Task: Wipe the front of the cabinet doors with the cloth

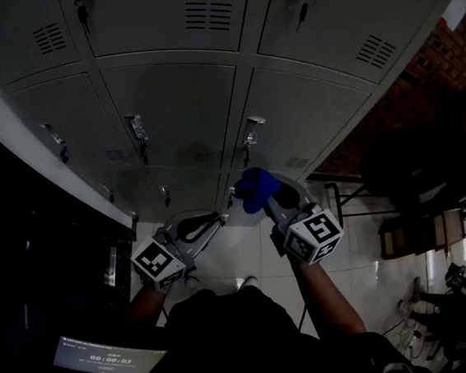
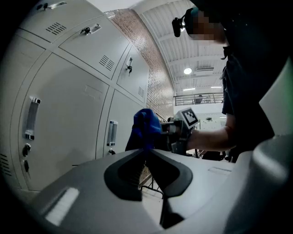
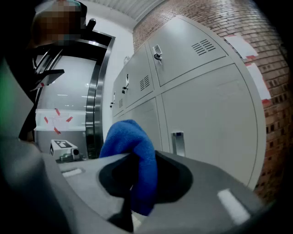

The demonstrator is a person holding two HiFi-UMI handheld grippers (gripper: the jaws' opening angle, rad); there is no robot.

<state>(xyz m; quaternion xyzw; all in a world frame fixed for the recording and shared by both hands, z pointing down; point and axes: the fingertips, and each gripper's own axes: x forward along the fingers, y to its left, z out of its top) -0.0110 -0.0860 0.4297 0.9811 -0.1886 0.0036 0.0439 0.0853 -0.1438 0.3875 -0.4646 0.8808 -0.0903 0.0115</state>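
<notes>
Left tool (image 2: 145,151): clenched on nothing, jaws tip to tip. It hangs just left of the cloth and low before the doors.
Doors (image 1: 179,104): grey metal, in rows, each with a handle (image 1: 253,127). They stand ahead of both tools.
Cloth (image 1: 255,187): blue and bunched, with a wad standing out past the jaw tips and a fold hanging down between them. It sits in front of a lower door.
Right tool (image 1: 266,199): grasping the cloth, jaws pinched on the fold.
Relation: the cloth leads the right tool, and the door face lies ahead of it and a little to the right. The right hand is the nearer one.
Contact: I cannot tell whether the wad touches the door or is just short of it.
Next move, as I judge: push the wad flat onto the door ahead, then sweep across, steering round the handle.
</notes>
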